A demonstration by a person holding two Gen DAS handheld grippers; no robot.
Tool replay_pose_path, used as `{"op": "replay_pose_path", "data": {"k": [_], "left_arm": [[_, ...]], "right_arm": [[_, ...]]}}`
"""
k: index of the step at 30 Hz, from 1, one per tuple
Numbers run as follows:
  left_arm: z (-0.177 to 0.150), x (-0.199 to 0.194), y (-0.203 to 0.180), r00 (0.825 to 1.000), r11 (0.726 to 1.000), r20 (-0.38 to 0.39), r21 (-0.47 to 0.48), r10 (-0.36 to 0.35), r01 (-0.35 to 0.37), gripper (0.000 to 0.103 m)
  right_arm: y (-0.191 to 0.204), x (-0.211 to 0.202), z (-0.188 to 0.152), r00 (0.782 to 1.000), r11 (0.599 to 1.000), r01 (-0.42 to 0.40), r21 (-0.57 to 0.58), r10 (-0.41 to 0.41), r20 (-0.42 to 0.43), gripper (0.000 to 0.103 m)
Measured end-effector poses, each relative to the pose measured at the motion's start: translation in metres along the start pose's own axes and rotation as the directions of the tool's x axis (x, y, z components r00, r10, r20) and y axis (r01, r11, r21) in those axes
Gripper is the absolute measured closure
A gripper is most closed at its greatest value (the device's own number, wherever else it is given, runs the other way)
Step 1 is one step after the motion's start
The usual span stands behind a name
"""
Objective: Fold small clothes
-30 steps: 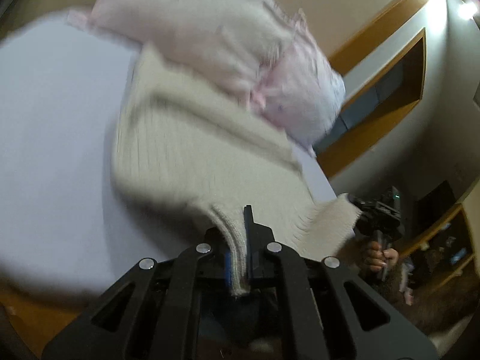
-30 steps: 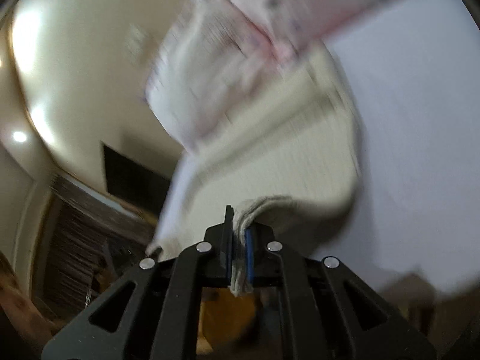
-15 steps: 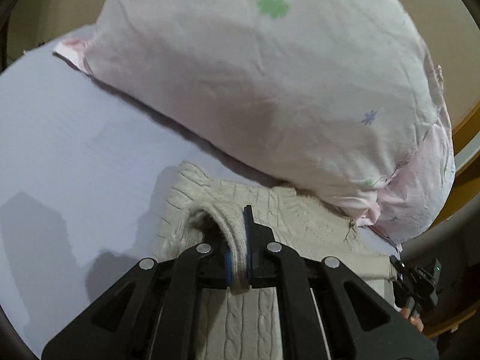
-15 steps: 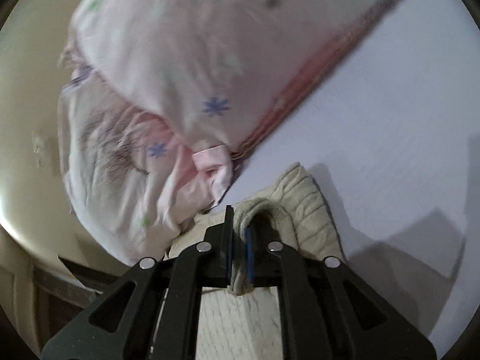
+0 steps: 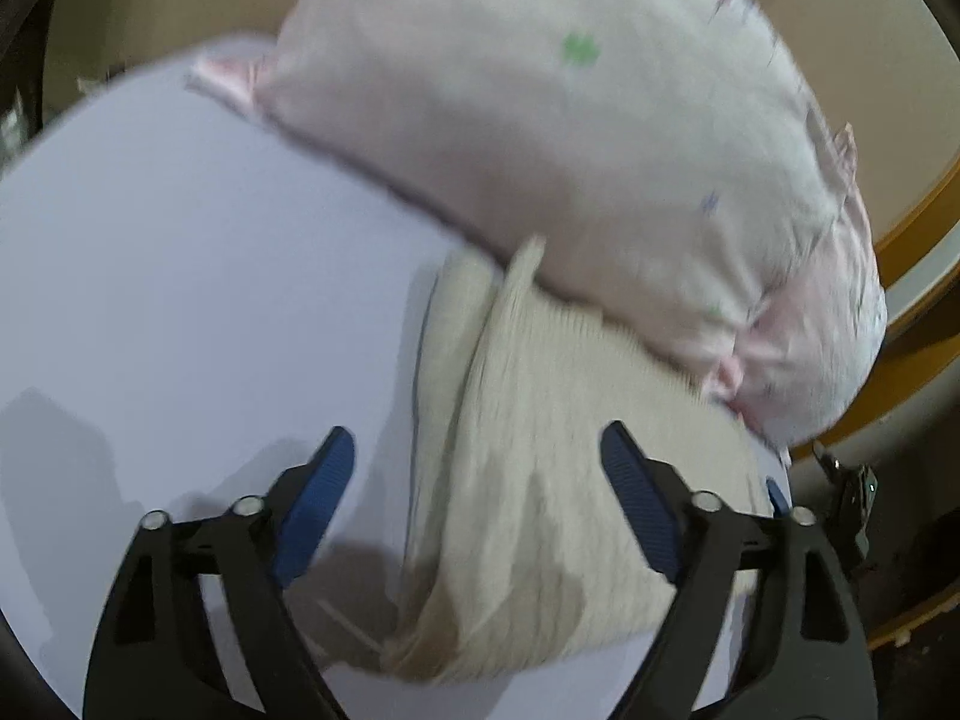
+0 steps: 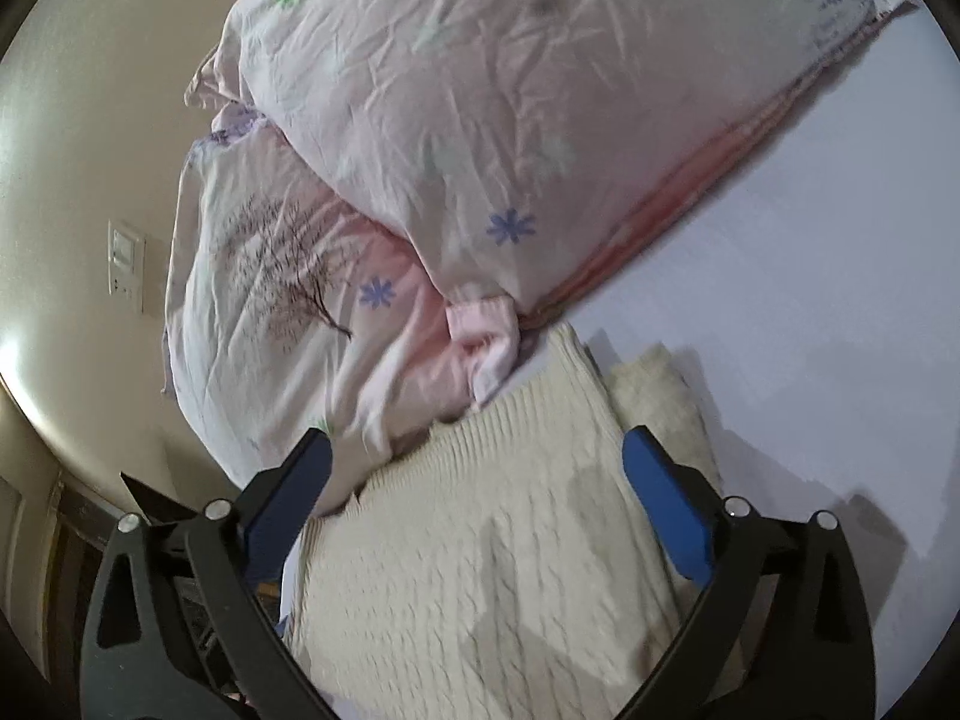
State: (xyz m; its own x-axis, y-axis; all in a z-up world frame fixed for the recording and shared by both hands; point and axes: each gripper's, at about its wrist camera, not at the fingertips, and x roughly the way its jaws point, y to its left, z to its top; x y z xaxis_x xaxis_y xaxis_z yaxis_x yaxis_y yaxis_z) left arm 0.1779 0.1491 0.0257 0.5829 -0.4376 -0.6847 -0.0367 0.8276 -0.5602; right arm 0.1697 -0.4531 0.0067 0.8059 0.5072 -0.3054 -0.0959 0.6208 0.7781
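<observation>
A cream knitted sweater (image 5: 540, 468) lies folded on the pale lilac bed sheet (image 5: 180, 276), its far edge against the pillows. My left gripper (image 5: 474, 480) is open, its blue pads spread wide above the sweater's near part, holding nothing. In the right wrist view the same sweater (image 6: 498, 546) lies under my right gripper (image 6: 474, 480), which is also open and empty. A second cream layer (image 6: 660, 396) shows beside the ribbed hem.
Two pink-white pillows (image 5: 576, 168) are stacked at the head of the bed, touching the sweater; they also show in the right wrist view (image 6: 456, 144). A wooden bed frame (image 5: 918, 240) and a wall switch (image 6: 125, 267) lie beyond.
Both grippers held the sweater's edge lifted, carried it toward the pillows, lowered it, then opened and let go. The sweater now lies folded on the sheet.
</observation>
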Motion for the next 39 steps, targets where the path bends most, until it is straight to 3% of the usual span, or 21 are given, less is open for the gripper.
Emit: {"op": "replay_pose_path", "data": {"k": [2, 5, 6, 7, 8, 10, 13, 16, 20, 22, 24, 25, 27, 29, 30, 31, 32, 33, 35, 36, 39], "left_arm": [[-0.012, 0.012, 0.003, 0.998, 0.999, -0.055, -0.022, -0.03, 0.029, 0.032], [-0.023, 0.014, -0.005, 0.998, 0.999, -0.034, -0.008, -0.049, 0.049, 0.04], [-0.025, 0.014, -0.003, 0.998, 0.998, -0.035, -0.03, -0.059, 0.057, 0.055], [-0.026, 0.015, 0.0, 0.997, 0.996, -0.04, -0.059, -0.067, 0.065, 0.062], [-0.027, 0.019, 0.002, 0.996, 0.993, -0.043, -0.094, -0.072, 0.068, 0.082], [-0.026, 0.02, -0.001, 0.995, 0.988, -0.046, -0.126, -0.093, 0.086, 0.084], [-0.016, 0.002, -0.04, 0.986, 0.984, 0.009, -0.056, -0.168, 0.168, 0.086], [-0.01, -0.009, -0.118, 0.958, 0.954, 0.027, 0.094, -0.287, 0.283, 0.087], [-0.039, 0.039, -0.244, 0.895, 0.853, -0.116, 0.271, -0.431, 0.446, 0.087], [-0.065, 0.08, -0.289, 0.886, 0.827, -0.193, 0.32, -0.421, 0.463, 0.087], [-0.101, 0.129, -0.336, 0.902, 0.79, -0.28, 0.442, -0.33, 0.426, 0.087], [-0.12, 0.15, -0.354, 0.896, 0.769, -0.334, 0.476, -0.291, 0.427, 0.087], [-0.13, 0.149, -0.359, 0.852, 0.744, -0.39, 0.438, -0.349, 0.505, 0.087], [-0.122, 0.122, -0.351, 0.829, 0.71, -0.361, 0.435, -0.426, 0.554, 0.085], [-0.112, 0.102, -0.34, 0.828, 0.707, -0.315, 0.432, -0.464, 0.561, 0.075], [-0.104, 0.09, -0.331, 0.829, 0.711, -0.281, 0.426, -0.484, 0.56, 0.066], [-0.092, 0.072, -0.31, 0.85, 0.74, -0.207, 0.423, -0.483, 0.524, 0.045], [-0.084, 0.062, -0.296, 0.882, 0.776, -0.151, 0.425, -0.446, 0.465, 0.034], [-0.07, 0.057, -0.261, 0.947, 0.856, -0.053, 0.412, -0.318, 0.311, 0.034], [-0.064, 0.059, -0.246, 0.965, 0.889, -0.038, 0.383, -0.258, 0.253, 0.034], [-0.058, 0.072, -0.204, 0.978, 0.94, -0.067, 0.272, -0.196, 0.207, 0.034]], "right_arm": [[0.002, 0.004, -0.005, 1.0, 1.0, 0.003, 0.005, -0.003, -0.014, 0.006], [0.005, -0.001, -0.01, 1.0, 1.0, -0.009, -0.004, 0.009, -0.028, 0.005], [0.006, -0.001, -0.01, 0.999, 1.0, -0.014, -0.008, 0.014, -0.03, 0.005], [0.008, -0.003, -0.011, 0.999, 1.0, -0.022, -0.014, 0.022, -0.033, 0.005], [0.01, -0.005, -0.011, 0.999, 0.999, -0.033, -0.018, 0.033, -0.036, 0.005], [0.011, -0.009, -0.011, 0.998, 0.999, -0.046, -0.025, 0.045, -0.04, 0.005], [0.012, -0.022, -0.011, 0.997, 0.997, -0.065, -0.042, 0.063, -0.033, 0.005], [0.011, -0.041, -0.007, 0.997, 0.996, -0.072, -0.06, 0.073, 0.004, 0.005], [0.003, -0.063, -0.003, 0.997, 0.997, -0.043, -0.067, 0.047, 0.063, 0.005], [-0.006, -0.069, -0.001, 0.996, 0.999, -0.001, -0.05, 0.005, 0.084, 0.006], [-0.017, -0.07, 0.005, 0.996, 0.999, 0.042, -0.025, -0.04, 0.079, 0.006], [-0.02, -0.07, 0.007, 0.996, 0.998, 0.055, -0.017, -0.053, 0.069, 0.006], [-0.026, -0.073, 0.011, 0.997, 0.998, 0.06, -0.015, -0.06, 0.038, 0.006], [-0.028, -0.074, 0.017, 0.998, 0.998, 0.056, -0.027, -0.055, 0.005, 0.005], [-0.03, -0.07, 0.02, 0.998, 0.998, 0.05, -0.027, -0.051, -0.028, 0.004], [-0.032, -0.065, 0.021, 0.997, 0.999, 0.043, -0.022, -0.044, -0.058, 0.003], [-0.033, -0.059, 0.021, 0.995, 0.999, 0.037, -0.015, -0.038, -0.088, 0.003], [-0.032, -0.051, 0.021, 0.992, 0.999, 0.033, -0.015, -0.034, -0.123, 0.003], [-0.02, -0.04, 0.016, 0.988, 0.997, 0.045, -0.067, -0.055, -0.147, 0.005], [-0.009, -0.036, 0.011, 0.987, 0.991, 0.044, -0.123, -0.063, -0.151, 0.01], [0.017, -0.022, -0.002, 0.98, 0.97, 0.054, -0.238, -0.097, -0.176, 0.015]]}}
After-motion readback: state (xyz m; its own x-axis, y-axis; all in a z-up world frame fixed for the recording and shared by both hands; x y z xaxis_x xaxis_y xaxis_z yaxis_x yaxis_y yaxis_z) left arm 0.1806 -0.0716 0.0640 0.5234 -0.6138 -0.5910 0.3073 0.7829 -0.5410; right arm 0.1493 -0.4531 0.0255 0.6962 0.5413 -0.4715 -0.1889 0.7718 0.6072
